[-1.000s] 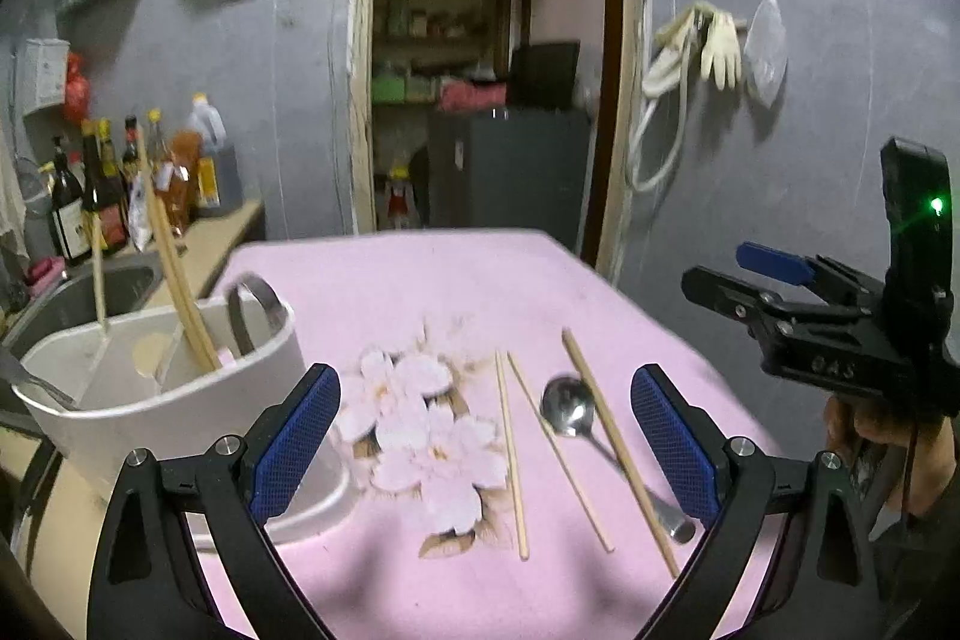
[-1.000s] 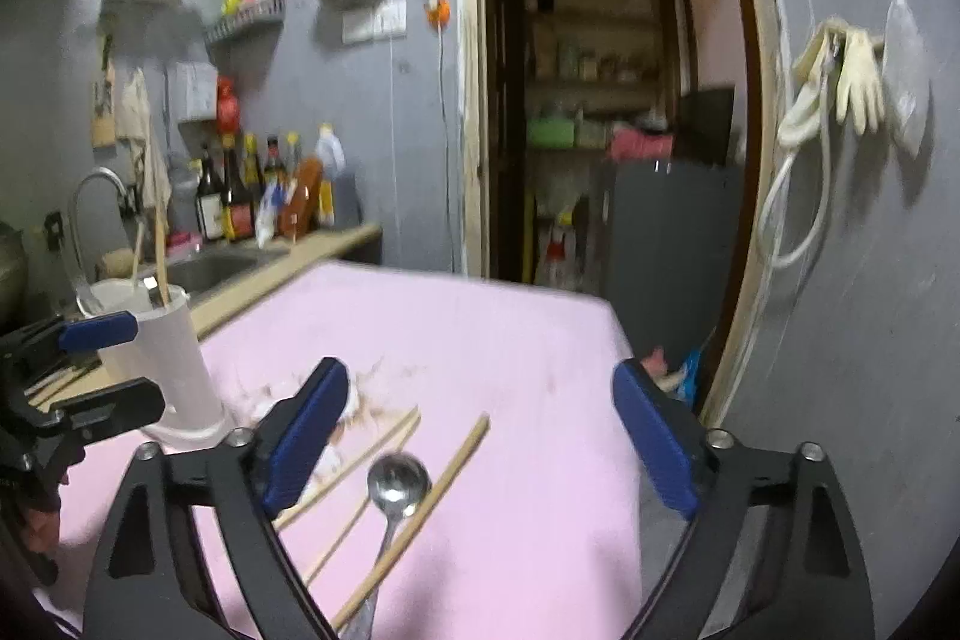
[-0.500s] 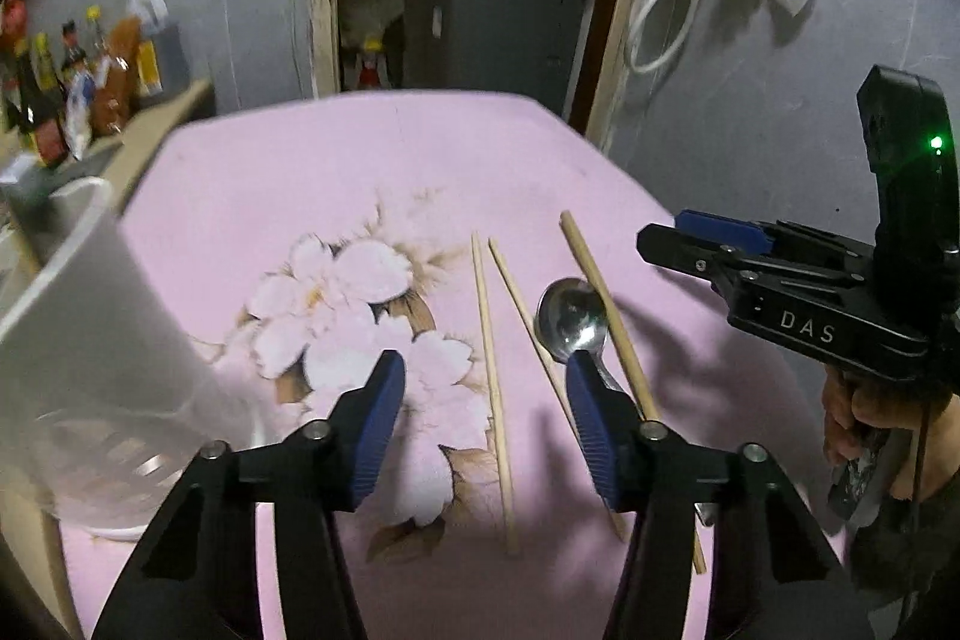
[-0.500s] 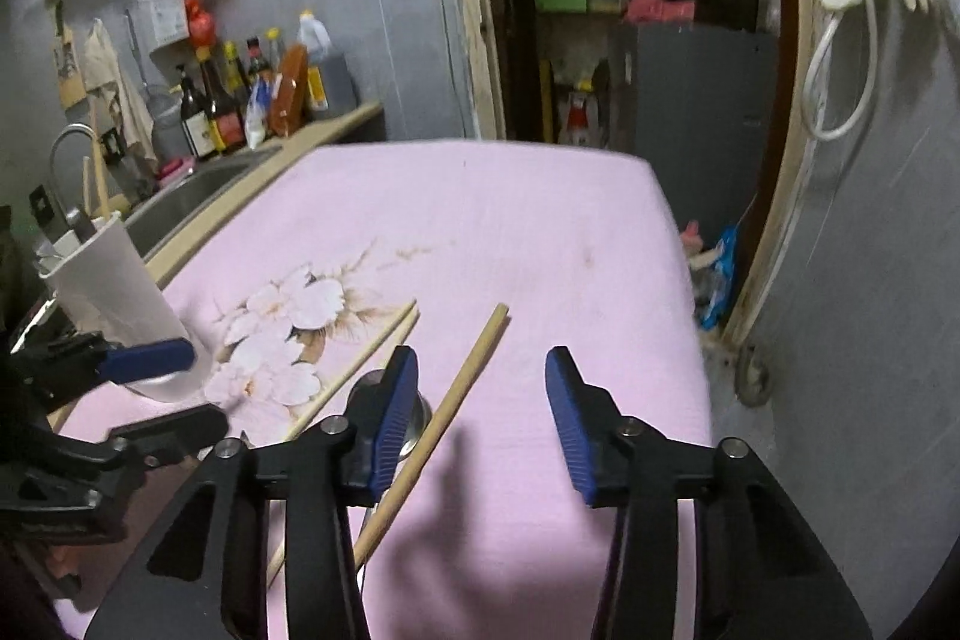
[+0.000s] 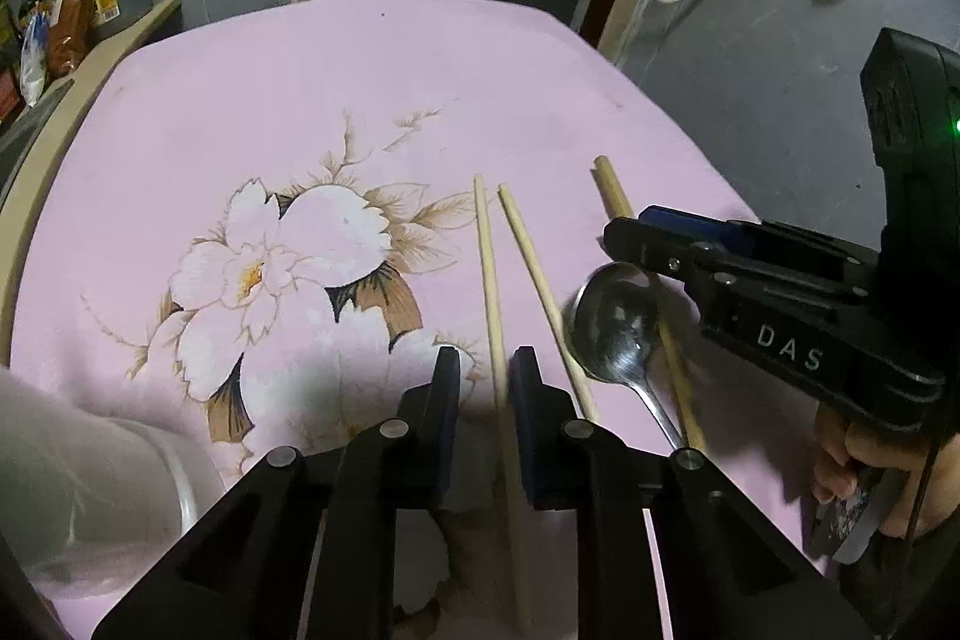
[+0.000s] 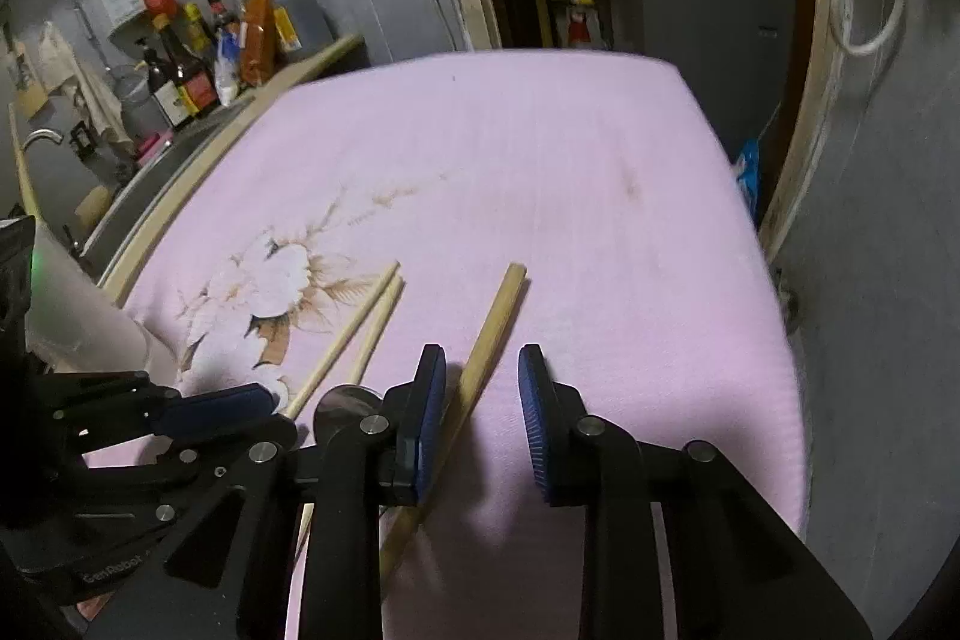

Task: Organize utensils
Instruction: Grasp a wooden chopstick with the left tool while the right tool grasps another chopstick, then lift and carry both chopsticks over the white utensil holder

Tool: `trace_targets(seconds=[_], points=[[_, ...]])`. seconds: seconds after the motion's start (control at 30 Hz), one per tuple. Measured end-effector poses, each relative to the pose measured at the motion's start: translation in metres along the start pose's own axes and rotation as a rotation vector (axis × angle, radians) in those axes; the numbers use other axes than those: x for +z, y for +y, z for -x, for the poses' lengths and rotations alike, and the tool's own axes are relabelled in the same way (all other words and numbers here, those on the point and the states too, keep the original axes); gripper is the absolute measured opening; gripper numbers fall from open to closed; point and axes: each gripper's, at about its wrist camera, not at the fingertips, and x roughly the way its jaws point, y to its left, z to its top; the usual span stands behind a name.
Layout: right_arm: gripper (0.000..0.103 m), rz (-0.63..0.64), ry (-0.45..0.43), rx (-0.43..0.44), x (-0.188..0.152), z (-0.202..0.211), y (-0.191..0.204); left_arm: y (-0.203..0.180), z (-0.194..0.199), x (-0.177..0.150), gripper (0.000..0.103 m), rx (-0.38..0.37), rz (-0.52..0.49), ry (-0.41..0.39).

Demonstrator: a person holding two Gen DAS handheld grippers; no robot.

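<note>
Dim indoor light falls from above, throwing soft dark shadows under the gripper fingers onto the pink cloth (image 5: 372,58), while fisheye curvature bends the darkened edges and the right wrist view smears with motion blur.

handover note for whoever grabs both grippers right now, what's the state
Left gripper: jaws closing around the leftmost thin chopstick, not yet pinched.
Right gripper: jaws closing over the thick chopstick, which lies against the left pad.
On the pink cloth: second thin chopstick and spoon, untouched.
White holder at near left.
Done: nothing lifted. Left: move all four into the holder.
</note>
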Motion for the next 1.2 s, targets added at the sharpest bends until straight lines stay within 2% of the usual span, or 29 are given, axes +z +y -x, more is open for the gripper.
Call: trace_targets(seconds=[0.13,0.2,0.23,0.27,0.37,0.57,0.7,0.87,1.0,1.2], points=[[0.023,0.011,0.026,-0.027,0.003,-0.003,0.003,0.000,-0.001,0.005,0.013,0.010,-0.002,0.027],[0.022,0.004,0.035,-0.032,0.005,-0.005,0.004,-0.003,-0.003,0.008,0.006,0.012,0.001,0.032],[0.019,-0.002,0.040,-0.030,0.006,-0.005,0.003,-0.002,-0.001,0.009,0.003,0.010,0.005,0.034],[0.012,-0.020,0.045,-0.007,0.006,-0.005,0.001,-0.003,-0.001,0.008,0.003,0.009,0.009,0.034],[0.007,-0.094,0.060,0.069,0.005,-0.004,-0.009,-0.004,0.004,0.003,0.002,-0.004,0.019,0.031],[0.005,-0.205,0.031,0.176,-0.010,0.015,-0.020,-0.006,0.028,-0.010,0.002,-0.021,0.042,-0.026],[0.005,-0.189,-0.067,0.198,-0.020,0.044,-0.010,-0.010,0.057,-0.019,0.002,-0.046,0.042,-0.134],[0.005,-0.113,-0.268,0.196,-0.030,0.094,0.010,-0.015,0.109,-0.033,0.002,-0.080,-0.005,-0.395],[0.005,-0.024,-0.454,0.180,-0.033,0.136,0.038,-0.017,0.147,-0.040,0.002,-0.070,-0.025,-0.574],[0.005,0.118,-0.690,0.147,-0.030,0.180,0.082,-0.021,0.190,-0.039,0.002,-0.045,-0.066,-0.747]])
